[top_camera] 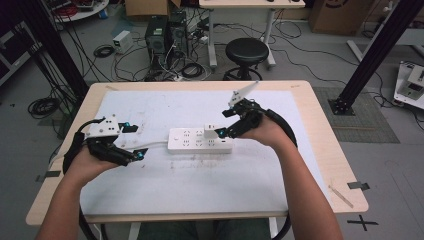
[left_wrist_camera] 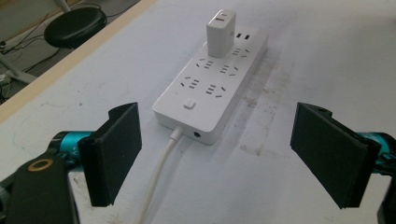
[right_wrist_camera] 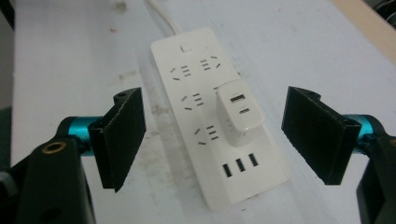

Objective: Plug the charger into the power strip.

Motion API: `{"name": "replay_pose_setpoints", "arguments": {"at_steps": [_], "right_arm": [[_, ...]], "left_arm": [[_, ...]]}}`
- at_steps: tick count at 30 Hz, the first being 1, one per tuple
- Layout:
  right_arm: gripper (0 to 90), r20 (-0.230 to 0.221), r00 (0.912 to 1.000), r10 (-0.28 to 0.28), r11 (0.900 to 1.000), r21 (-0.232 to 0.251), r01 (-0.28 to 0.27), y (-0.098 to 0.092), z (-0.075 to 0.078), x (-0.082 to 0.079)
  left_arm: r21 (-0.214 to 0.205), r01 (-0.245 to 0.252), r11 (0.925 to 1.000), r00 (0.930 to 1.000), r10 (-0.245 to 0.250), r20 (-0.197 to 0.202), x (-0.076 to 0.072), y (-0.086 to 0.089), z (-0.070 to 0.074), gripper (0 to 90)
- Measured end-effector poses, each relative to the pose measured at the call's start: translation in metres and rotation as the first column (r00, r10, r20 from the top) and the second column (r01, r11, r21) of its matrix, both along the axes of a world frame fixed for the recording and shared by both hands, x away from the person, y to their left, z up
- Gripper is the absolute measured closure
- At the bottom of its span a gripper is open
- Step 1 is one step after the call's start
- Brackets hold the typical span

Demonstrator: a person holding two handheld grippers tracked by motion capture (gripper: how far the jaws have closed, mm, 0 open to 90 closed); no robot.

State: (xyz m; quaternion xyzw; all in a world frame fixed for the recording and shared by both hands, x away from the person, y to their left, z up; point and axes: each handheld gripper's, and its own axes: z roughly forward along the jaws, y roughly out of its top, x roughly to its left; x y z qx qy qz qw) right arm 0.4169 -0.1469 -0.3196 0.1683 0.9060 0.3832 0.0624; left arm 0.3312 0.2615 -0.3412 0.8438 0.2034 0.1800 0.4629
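The white charger stands plugged upright in the power strip, straight ahead of my right tongs and just beyond their tips, with nothing between the black pads. Those tongs are released, spread wide, one pad to each side of the charger with clear air between pad and plastic, so I am gripping nothing there.

From my right tongs the strip's long axis runs away from me and a little to the left, USB ports nearest, switch and cord at the far end. The charger's broad faces look along that axis, and its narrow sides face my two pads (a fair line-up for a squeeze, I judge).

My left tongs are also released and empty. They look down the strip from its other end, the switch and the white cord nearest them and the charger at the far end, well beyond their reach.

In the high view my right tongs sit at the charger, while my left tongs hover off the strip's cord end over the table. So the right hand is much the nearer, and any pull on the charger would go straight up off the strip.
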Motion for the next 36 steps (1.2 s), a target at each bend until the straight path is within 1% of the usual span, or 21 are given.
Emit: {"name": "replay_pose_setpoints", "arguments": {"at_steps": [2,4,6,7,9,10,12,13,14,17,18,19,22,24,25,28,30,36], "right_arm": [[19.0,0.02,0.9998,-0.005,0.9986,0.053,0.004,-0.012,-0.001,-0.013],[19.0,0.036,0.9992,-0.019,0.9951,0.098,0.015,-0.023,-0.003,-0.026],[19.0,0.044,0.9982,-0.04,0.9874,0.155,0.033,-0.033,-0.006,-0.038],[19.0,0.046,0.9979,-0.044,0.984,0.175,0.036,-0.038,-0.008,-0.044],[19.0,0.053,0.9976,-0.046,0.9791,0.2,0.034,-0.047,-0.015,-0.051],[19.0,0.054,0.997,-0.055,0.9772,0.208,0.043,-0.051,-0.019,-0.054],[19.0,0.048,0.9961,-0.074,0.9731,0.222,0.062,-0.058,-0.028,-0.058],[19.0,0.048,0.9961,-0.074,0.9731,0.222,0.062,-0.058,-0.028,-0.058],[19.0,0.042,0.9944,-0.097,0.9641,0.252,0.084,-0.067,-0.039,-0.061],[19.0,0.033,0.9935,-0.109,0.9614,0.258,0.097,-0.069,-0.043,-0.062],[19.0,0.028,0.9918,-0.124,0.96,0.256,0.113,-0.071,-0.047,-0.062],[19.0,0.031,0.9913,-0.128,0.9594,0.257,0.116,-0.071,-0.047,-0.061],[19.0,0.035,0.9915,-0.125,0.9608,0.253,0.112,-0.069,-0.046,-0.061],[19.0,0.036,0.9909,-0.129,0.9638,0.239,0.117,-0.067,-0.045,-0.06],[19.0,0.045,0.9904,-0.13,0.9655,0.233,0.117,-0.067,-0.045,-0.06],[19.0,0.043,0.9905,-0.131,0.9677,0.223,0.118,-0.065,-0.046,-0.059],[19.0,0.036,0.9906,-0.132,0.9688,0.216,0.121,-0.065,-0.046,-0.059],[19.0,0.035,0.9903,-0.134,0.9693,0.212,0.124,-0.064,-0.046,-0.056]], "left_arm": [[-0.015,-0.001,0.9999,0.9999,0.0,-0.015,0.0,0.001,0.001,16.5],[-0.024,0.0,0.9997,1.0,0.0,-0.004,0.0,0.001,0.001,16.5],[-0.053,0.01,0.9986,0.9999,-0.01,0.005,0.0,0.002,0.001,16.5],[-0.07,0.011,0.9975,0.9999,-0.01,0.013,-0.002,0.002,0.0,16.5],[-0.097,0.02,0.9951,0.9997,-0.018,0.014,-0.003,0.004,-0.002,16.5],[-0.107,0.021,0.994,0.9997,-0.019,0.017,-0.003,0.005,-0.003,16.5],[-0.107,0.022,0.994,0.9997,-0.021,0.01,-0.004,0.006,-0.007,16.5],[-0.107,0.022,0.994,0.9997,-0.021,0.01,-0.004,0.006,-0.007,16.5],[-0.104,0.019,0.9944,0.9998,-0.019,0.002,-0.004,0.006,-0.011,16.5],[-0.095,0.021,0.9952,0.9998,-0.022,-0.001,-0.003,0.005,-0.013,16.5],[-0.092,0.025,0.9954,0.9997,-0.025,-0.001,-0.004,0.003,-0.014,16.5],[-0.094,0.027,0.9952,0.9996,-0.027,0.0,-0.005,0.002,-0.014,16.5],[-0.086,0.034,0.9957,0.9994,-0.034,0.002,-0.005,0.0,-0.012,16.5],[-0.088,0.036,0.9955,0.9993,-0.036,0.006,-0.006,-0.001,-0.012,16.5],[-0.088,0.037,0.9954,0.9993,-0.037,0.006,-0.006,-0.002,-0.012,16.5],[-0.089,0.04,0.9952,0.9992,-0.04,0.008,-0.007,-0.002,-0.012,16.5],[-0.09,0.04,0.9951,0.9992,-0.04,0.006,-0.007,-0.002,-0.013,16.5],[-0.088,0.038,0.9954,0.9993,-0.038,0.001,-0.004,-0.002,-0.015,16.5]]}}
